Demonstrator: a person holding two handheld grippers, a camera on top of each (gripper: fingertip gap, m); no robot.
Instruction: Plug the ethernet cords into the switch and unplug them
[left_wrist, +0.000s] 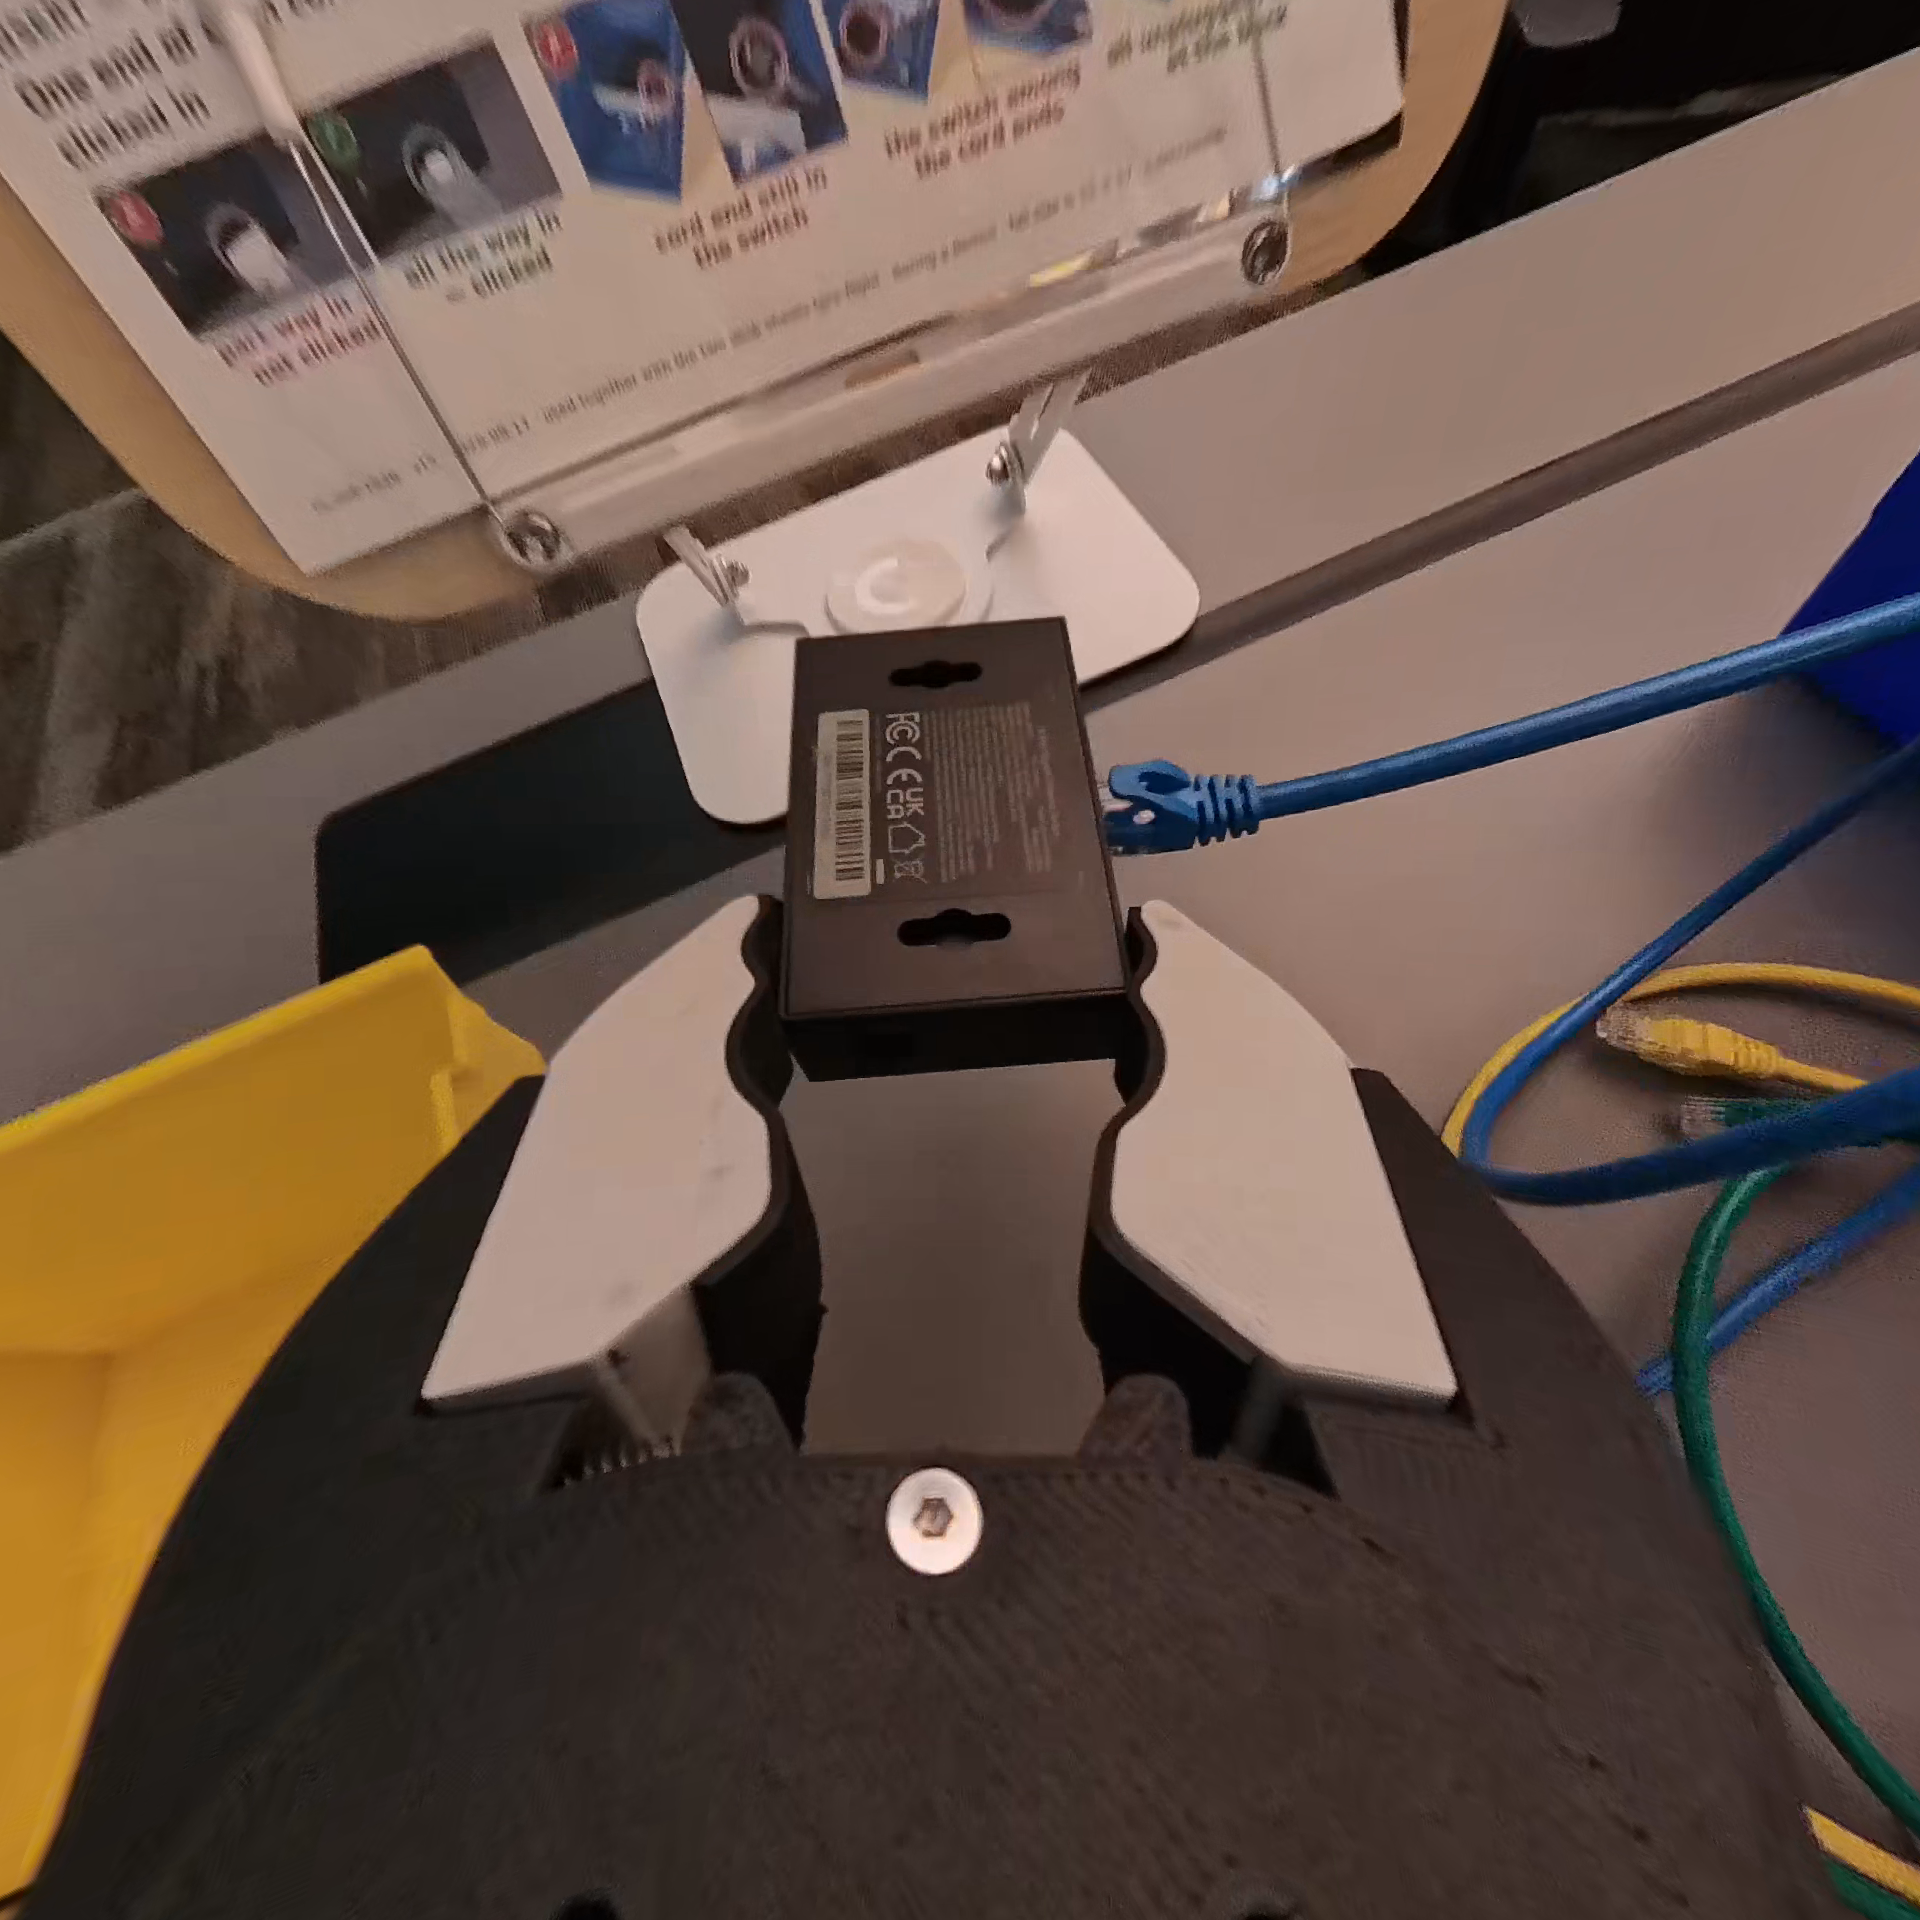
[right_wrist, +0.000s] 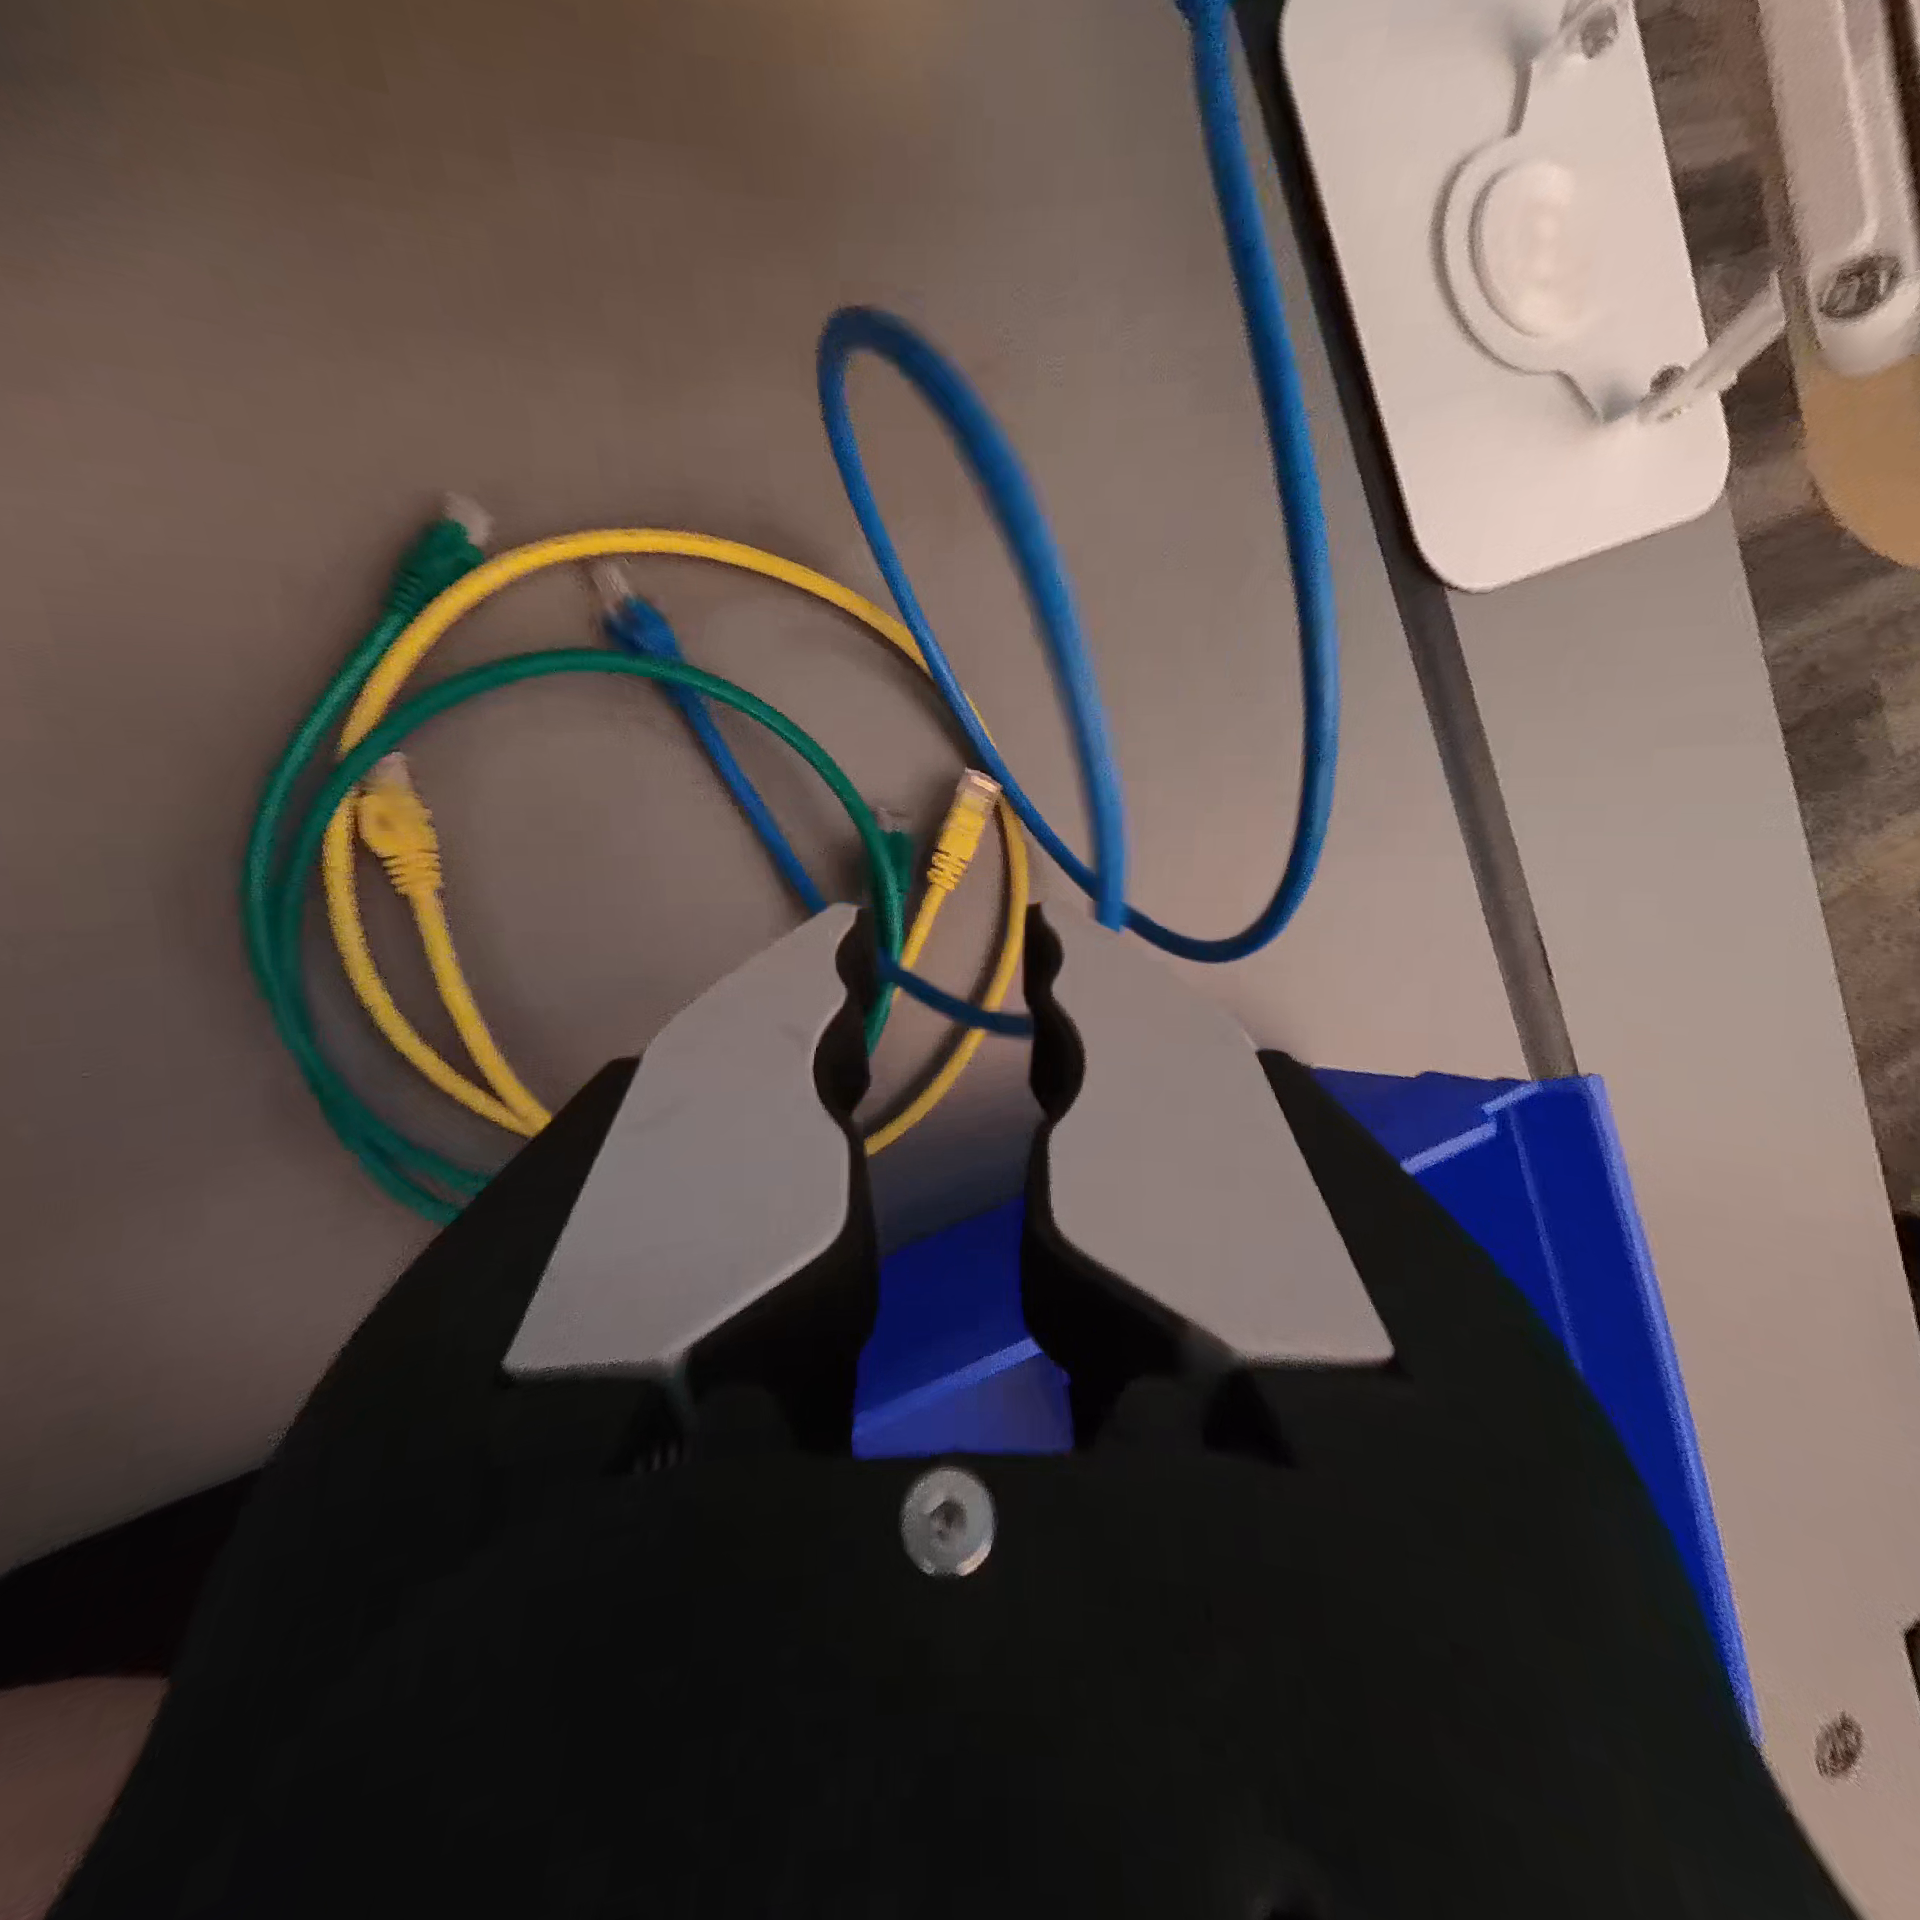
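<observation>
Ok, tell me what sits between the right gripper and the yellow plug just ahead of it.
Nothing solid. The right gripper is open above the yellow plug; only the green cord and a blue cord cross close beside it, tangled with the yellow one.

Switch (left_wrist: 951, 821) ports facing away, hidden; blue cord (left_wrist: 1455, 743) running off right edge; yellow bin (left_wrist: 208, 1195) cut by left edge; sign (left_wrist: 665, 239) blurring, top cropped.
</observation>
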